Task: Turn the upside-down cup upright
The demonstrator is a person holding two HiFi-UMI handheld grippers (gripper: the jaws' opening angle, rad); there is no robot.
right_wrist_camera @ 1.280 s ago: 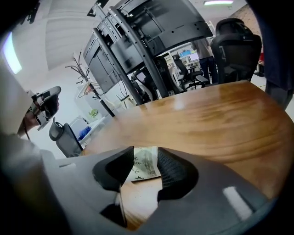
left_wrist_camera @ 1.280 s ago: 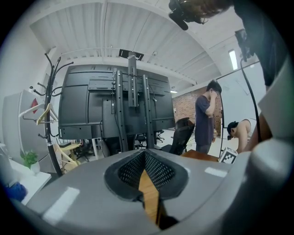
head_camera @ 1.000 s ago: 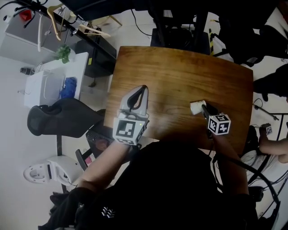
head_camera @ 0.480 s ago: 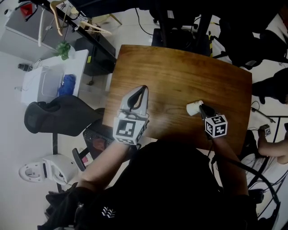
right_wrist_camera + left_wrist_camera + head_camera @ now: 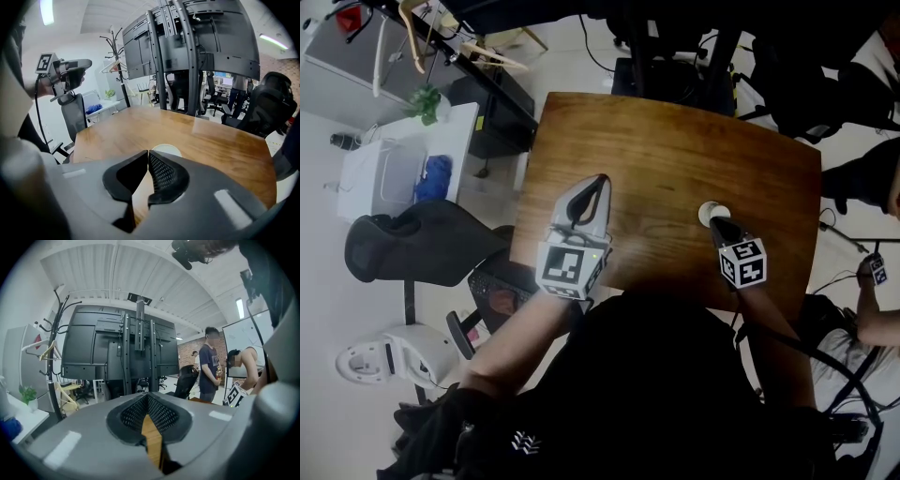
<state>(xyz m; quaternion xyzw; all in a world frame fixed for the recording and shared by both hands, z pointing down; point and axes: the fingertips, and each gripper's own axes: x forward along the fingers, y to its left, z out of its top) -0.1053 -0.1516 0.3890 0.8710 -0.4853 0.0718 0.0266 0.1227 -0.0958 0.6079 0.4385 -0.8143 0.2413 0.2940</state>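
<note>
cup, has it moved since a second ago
Yes: the cup turned from lying sideways to end-up, at nearly the same spot against the table edge.

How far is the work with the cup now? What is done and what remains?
Possibly done: the white cup stands on the wooden table, a round face upward; mouth or base, I cannot tell. In hand: nothing visible; the right gripper has just closed its jaws close by the cup, with nothing seen between them. The left gripper is shut, apart from it. Left: confirm it is upright, then withdraw.
</note>
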